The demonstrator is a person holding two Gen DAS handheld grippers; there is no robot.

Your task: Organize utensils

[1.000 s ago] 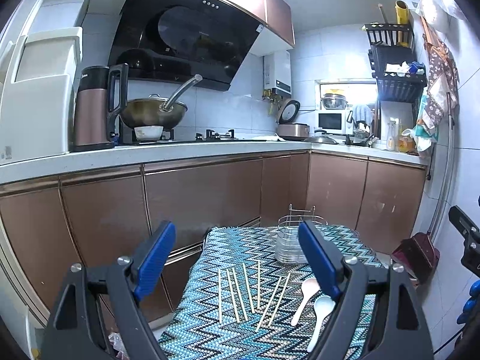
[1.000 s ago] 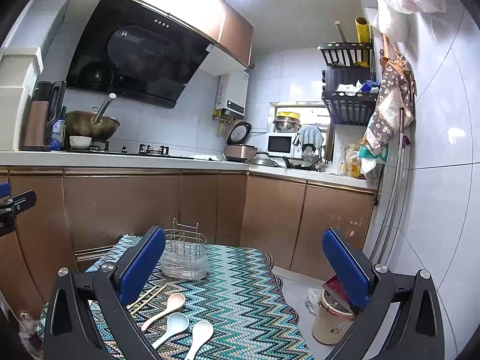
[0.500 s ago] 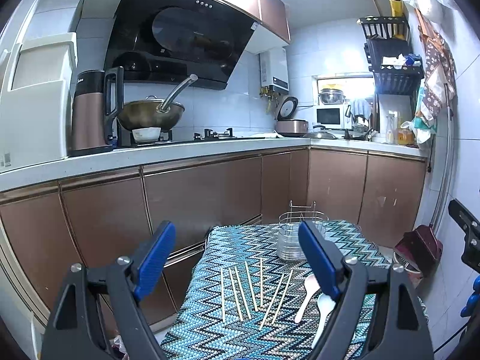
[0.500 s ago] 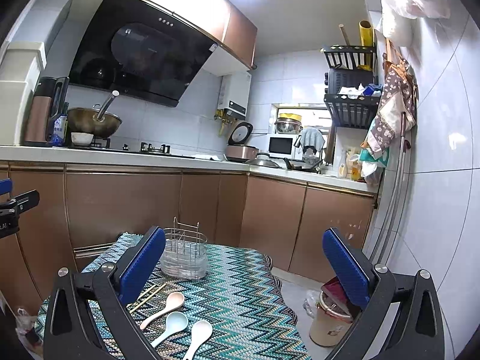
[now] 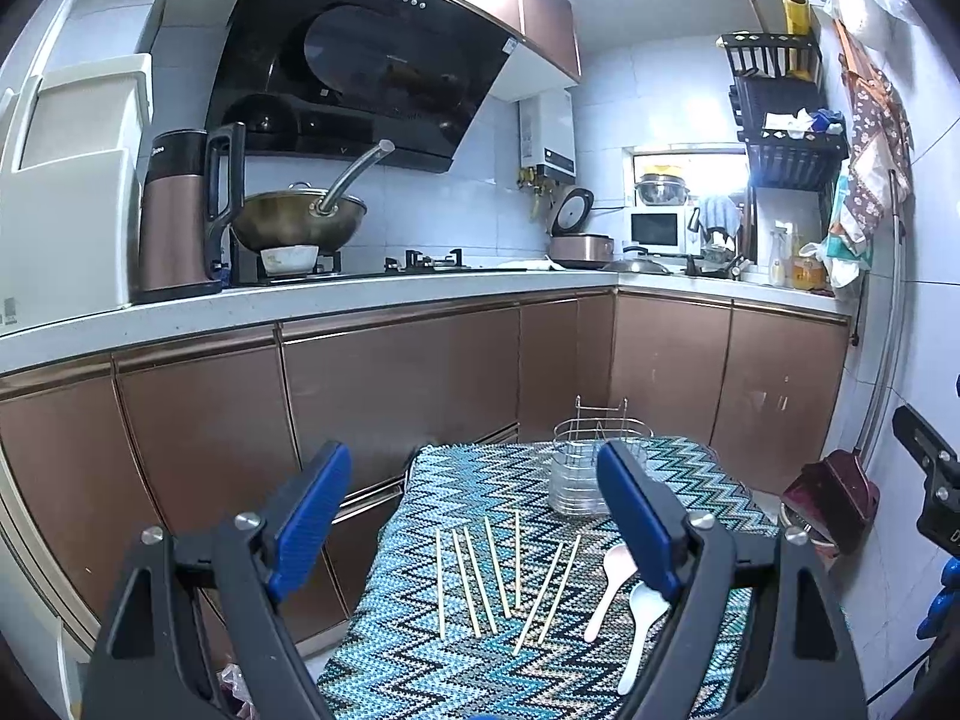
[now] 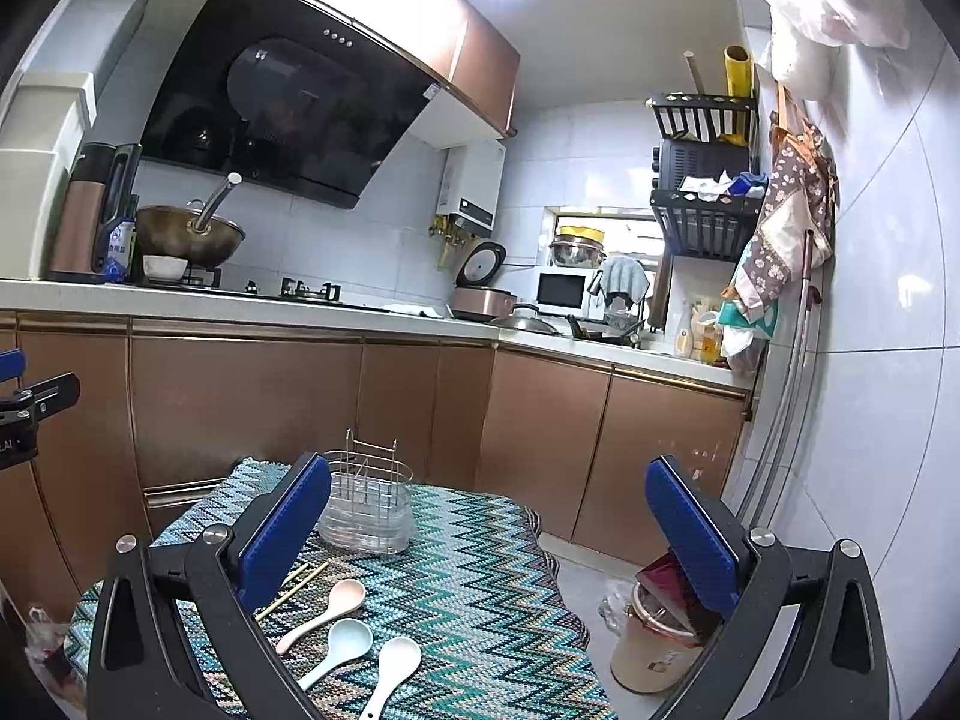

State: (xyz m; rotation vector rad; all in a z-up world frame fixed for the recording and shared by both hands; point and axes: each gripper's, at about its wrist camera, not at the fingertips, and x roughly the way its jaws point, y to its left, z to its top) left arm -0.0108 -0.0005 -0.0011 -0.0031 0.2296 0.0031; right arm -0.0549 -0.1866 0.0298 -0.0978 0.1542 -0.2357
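Note:
Several wooden chopsticks (image 5: 492, 576) lie side by side on a small table with a zigzag cloth (image 5: 420, 660). Right of them lie spoons: a pink spoon (image 6: 327, 603), a pale blue spoon (image 6: 336, 651) and a white spoon (image 6: 387, 675). A wire utensil holder with a clear base (image 6: 369, 504) stands at the table's far side; it also shows in the left wrist view (image 5: 579, 468). My left gripper (image 5: 474, 516) is open and empty, held above the table's near edge. My right gripper (image 6: 489, 534) is open and empty, above the table's right part.
Brown kitchen cabinets (image 5: 390, 384) and a counter with a wok (image 5: 300, 222) and kettle (image 5: 180, 216) run behind the table. A bin with a bag (image 6: 654, 642) stands on the floor to the right. A tiled wall (image 6: 870, 360) is close on the right.
Both views have drifted slightly; the table contents sit a little differently in frame. Nothing on the table has moved and both grippers stay open.

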